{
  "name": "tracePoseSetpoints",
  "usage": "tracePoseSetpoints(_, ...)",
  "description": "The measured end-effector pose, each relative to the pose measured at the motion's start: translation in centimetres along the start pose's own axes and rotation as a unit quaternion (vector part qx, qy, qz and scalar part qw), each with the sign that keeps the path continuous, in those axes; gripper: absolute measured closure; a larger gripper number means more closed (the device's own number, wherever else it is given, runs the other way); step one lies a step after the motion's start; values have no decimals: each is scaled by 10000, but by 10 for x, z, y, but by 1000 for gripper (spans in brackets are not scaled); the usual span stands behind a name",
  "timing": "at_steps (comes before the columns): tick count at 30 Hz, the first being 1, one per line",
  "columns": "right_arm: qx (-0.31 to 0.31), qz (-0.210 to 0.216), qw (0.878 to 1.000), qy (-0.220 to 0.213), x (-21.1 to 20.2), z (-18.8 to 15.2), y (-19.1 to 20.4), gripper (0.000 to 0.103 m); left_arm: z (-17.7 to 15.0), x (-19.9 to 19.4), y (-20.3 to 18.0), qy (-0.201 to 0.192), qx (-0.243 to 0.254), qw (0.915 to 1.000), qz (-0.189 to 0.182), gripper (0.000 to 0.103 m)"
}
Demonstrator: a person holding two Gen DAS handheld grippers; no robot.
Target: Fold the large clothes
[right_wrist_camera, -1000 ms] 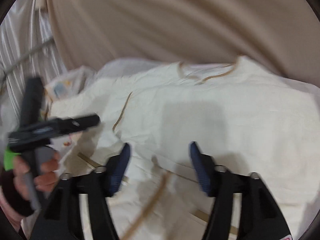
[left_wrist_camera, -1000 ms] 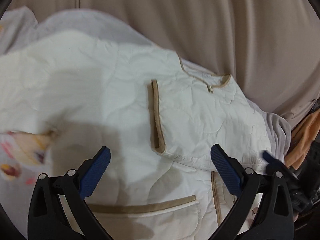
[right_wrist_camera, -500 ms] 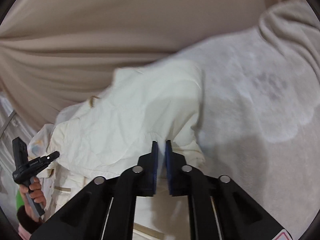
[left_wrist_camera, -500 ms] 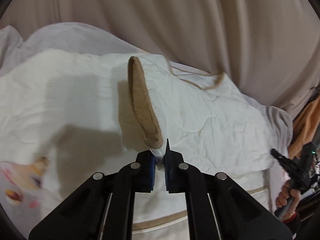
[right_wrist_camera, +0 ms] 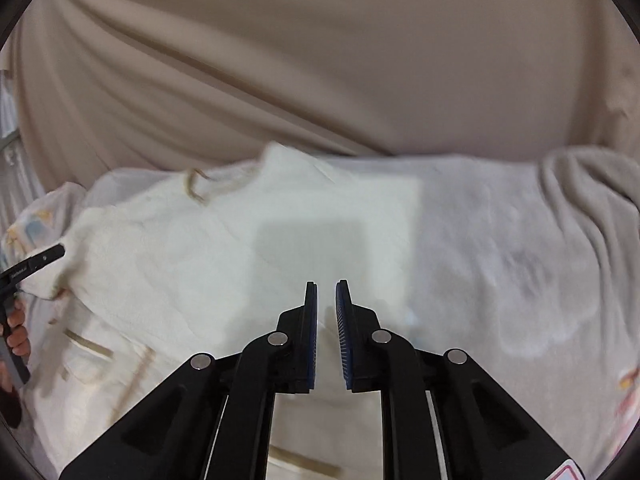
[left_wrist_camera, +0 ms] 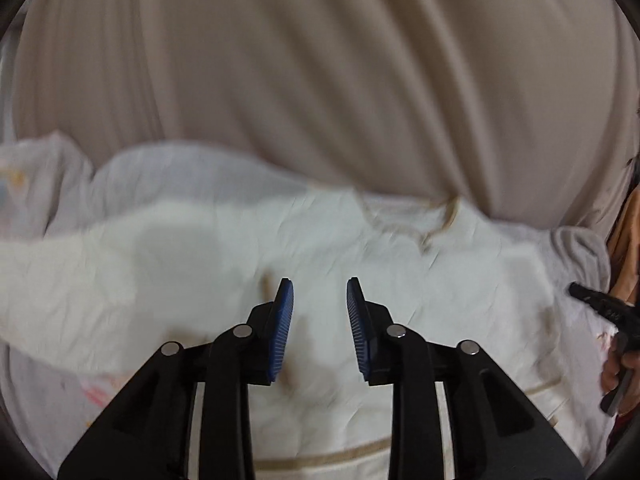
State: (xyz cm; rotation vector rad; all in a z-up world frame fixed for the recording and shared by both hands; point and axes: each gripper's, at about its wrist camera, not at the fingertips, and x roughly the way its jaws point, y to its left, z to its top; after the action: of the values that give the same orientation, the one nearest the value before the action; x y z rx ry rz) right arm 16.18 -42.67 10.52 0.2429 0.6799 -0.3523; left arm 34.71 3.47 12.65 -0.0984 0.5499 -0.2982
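A cream quilted jacket with tan trim (left_wrist_camera: pixel 304 240) lies spread on a pale blanket; it also shows in the right wrist view (right_wrist_camera: pixel 192 264), with its neckline (right_wrist_camera: pixel 196 188) at the far side. My left gripper (left_wrist_camera: pixel 320 296) is open and empty above the jacket's middle. My right gripper (right_wrist_camera: pixel 326 292) is open by a narrow gap, empty, over the jacket's folded right edge. Each view shows the other gripper at its side edge: the right gripper in the left wrist view (left_wrist_camera: pixel 600 308), the left gripper in the right wrist view (right_wrist_camera: pixel 32 268).
A beige draped cloth (left_wrist_camera: pixel 320 80) rises behind the jacket. A pale grey fleece blanket (right_wrist_camera: pixel 520 248) covers the surface to the right. A printed cloth (left_wrist_camera: pixel 24 184) lies at the far left. Orange fabric (left_wrist_camera: pixel 628 248) hangs at the right edge.
Both grippers were shut on jacket parts half a second ago and have let go. The tan-trimmed sleeve now lies flat on the jacket; the right side is folded in.
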Motion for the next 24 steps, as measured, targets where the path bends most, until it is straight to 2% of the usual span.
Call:
tracePoseSetpoints(2,-203,296,9994,15,22,20,35,89,16,15,-13,66,-42,9999,-135,67)
tracePoseSetpoints(4,-305,732,9967,166,47,30,67,90,16,40,-19,361,-78,9992,-169,67)
tracePoseSetpoints(7,-408,1309,9891,537,102,35,119,90,-1,107,-17,1112,-210,9936,-29,68)
tracePoseSetpoints(9,-529,1304,9874,727,121,23,121,92,-19,139,-7,1317,-298,9906,212,69)
tracePoseSetpoints(10,-632,1172,9880,778,131,22,120,103,-22,146,-2,1261,-291,9912,278,69)
tracePoseSetpoints(12,-628,1043,9899,720,144,24,104,103,-22,148,6,1163,-279,9924,280,72)
tracePoseSetpoints(13,-444,878,9934,589,142,27,77,103,-21,148,12,1134,-264,9926,334,72)
tracePoseSetpoints(15,195,717,9964,410,135,24,16,103,-19,150,26,1085,-250,9924,533,72)
tracePoseSetpoints(17,1059,492,9929,228,124,17,-50,103,-20,149,43,1063,-445,9907,721,72)
tracePoseSetpoints(19,1519,76,9880,265,112,5,-92,103,-22,143,54,1061,-759,9899,558,74)
tracePoseSetpoints(20,1607,-40,9865,313,104,0,-101,103,-23,130,55,1067,-888,9892,476,75)
tracePoseSetpoints(22,1598,-28,9865,358,70,-11,-107,82,-26,95,53,1031,-797,9911,275,72)
tracePoseSetpoints(23,1525,-11,9876,373,54,-17,-103,75,-29,75,53,1023,-694,9921,212,57)
tracePoseSetpoints(24,1454,79,9885,413,30,-28,-101,55,-35,52,54,1042,-567,9927,219,32)
